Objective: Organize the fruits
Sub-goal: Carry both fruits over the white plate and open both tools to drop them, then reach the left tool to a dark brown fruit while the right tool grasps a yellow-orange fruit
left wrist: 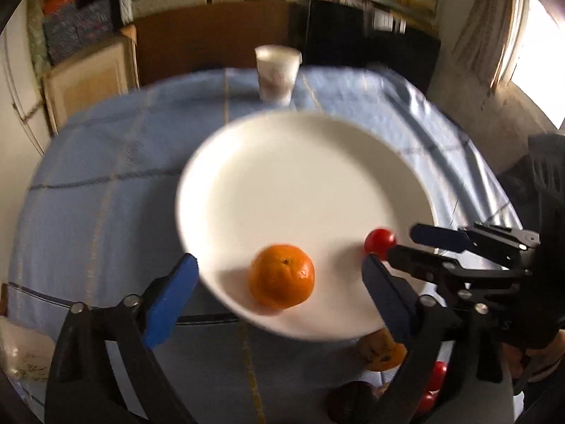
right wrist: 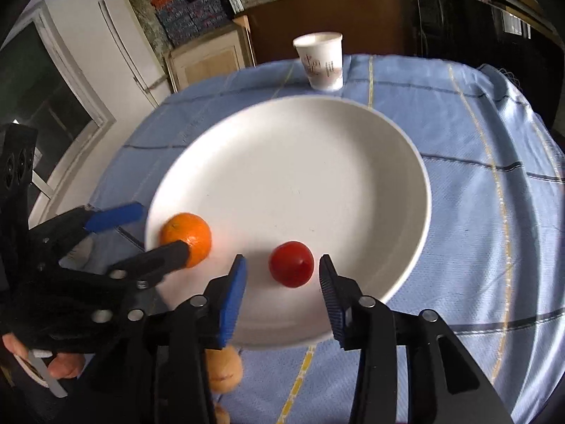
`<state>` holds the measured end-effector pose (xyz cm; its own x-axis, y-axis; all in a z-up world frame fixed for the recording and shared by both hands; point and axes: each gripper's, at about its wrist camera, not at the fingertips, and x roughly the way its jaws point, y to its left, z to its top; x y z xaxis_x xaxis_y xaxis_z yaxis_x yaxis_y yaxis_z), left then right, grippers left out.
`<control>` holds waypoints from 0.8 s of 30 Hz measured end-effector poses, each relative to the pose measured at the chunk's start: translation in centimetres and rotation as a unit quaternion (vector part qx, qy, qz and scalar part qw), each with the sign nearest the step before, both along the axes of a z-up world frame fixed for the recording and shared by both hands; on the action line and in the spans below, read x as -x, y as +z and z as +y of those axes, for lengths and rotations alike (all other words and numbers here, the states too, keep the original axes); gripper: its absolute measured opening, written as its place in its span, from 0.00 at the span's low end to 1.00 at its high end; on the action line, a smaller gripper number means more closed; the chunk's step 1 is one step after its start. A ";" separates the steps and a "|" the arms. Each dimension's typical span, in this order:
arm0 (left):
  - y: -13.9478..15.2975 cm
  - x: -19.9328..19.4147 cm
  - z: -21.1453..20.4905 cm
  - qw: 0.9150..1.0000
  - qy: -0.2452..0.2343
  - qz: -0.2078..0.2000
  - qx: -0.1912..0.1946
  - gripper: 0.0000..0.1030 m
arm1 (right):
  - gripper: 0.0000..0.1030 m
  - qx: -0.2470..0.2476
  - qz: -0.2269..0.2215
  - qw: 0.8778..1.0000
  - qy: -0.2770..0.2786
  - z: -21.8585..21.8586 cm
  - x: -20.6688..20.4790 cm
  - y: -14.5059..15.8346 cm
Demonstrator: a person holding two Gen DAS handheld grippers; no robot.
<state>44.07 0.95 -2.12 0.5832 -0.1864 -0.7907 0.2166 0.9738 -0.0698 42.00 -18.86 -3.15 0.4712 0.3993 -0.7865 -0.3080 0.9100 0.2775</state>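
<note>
The orange (left wrist: pixel 281 276) and small red fruit (right wrist: pixel 291 264) lie free near the plate's (right wrist: pixel 317 162) near rim, left gripper (left wrist: pixel 279 275) fingers wide, right gripper (right wrist: pixel 282 282) fingers narrowly parted around the red one, so a nudge could roll either toward the bench's (right wrist: pixel 494 212) near edge.

No legible text, brand, no. or sign in either view. Paper cup (right wrist: pixel 322 62) at far edge of bench (right wrist: pixel 476 183): dark printed marks on its side, too small & blurred to read, may be drawing rather than letters. In left wrist view the same cup (left wrist: pixel 277 74) is motion-blurred; print only a faint smudge. Shelf boxes in bkgd: patterns, no readable lettering.
</note>
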 end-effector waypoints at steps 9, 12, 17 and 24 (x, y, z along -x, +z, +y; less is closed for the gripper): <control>2.3 10.0 5.1 0.997 0.060 -0.054 0.005 0.96 | 0.70 -0.032 -0.117 0.990 -0.065 -7.9 9.9 3.7; 0.8 13.9 6.9 0.995 0.079 -0.059 -0.010 0.96 | 0.75 -0.045 -0.132 0.985 -0.102 -10.7 12.6 1.9; -2.6 17.6 9.0 0.994 0.102 -0.049 0.011 0.96 | 0.76 -0.054 -0.067 0.990 -0.112 -12.2 14.7 -2.0; -4.3 18.6 8.9 0.996 0.082 -0.025 0.026 0.96 | 0.76 0.003 -0.064 0.994 -0.084 -9.9 15.6 -2.6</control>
<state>25.50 9.86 -6.40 0.6471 -0.1256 -0.7520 0.0596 0.9917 -0.1143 26.44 -28.79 -5.75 0.6278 0.3023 -0.7172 -0.1838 0.9530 0.2408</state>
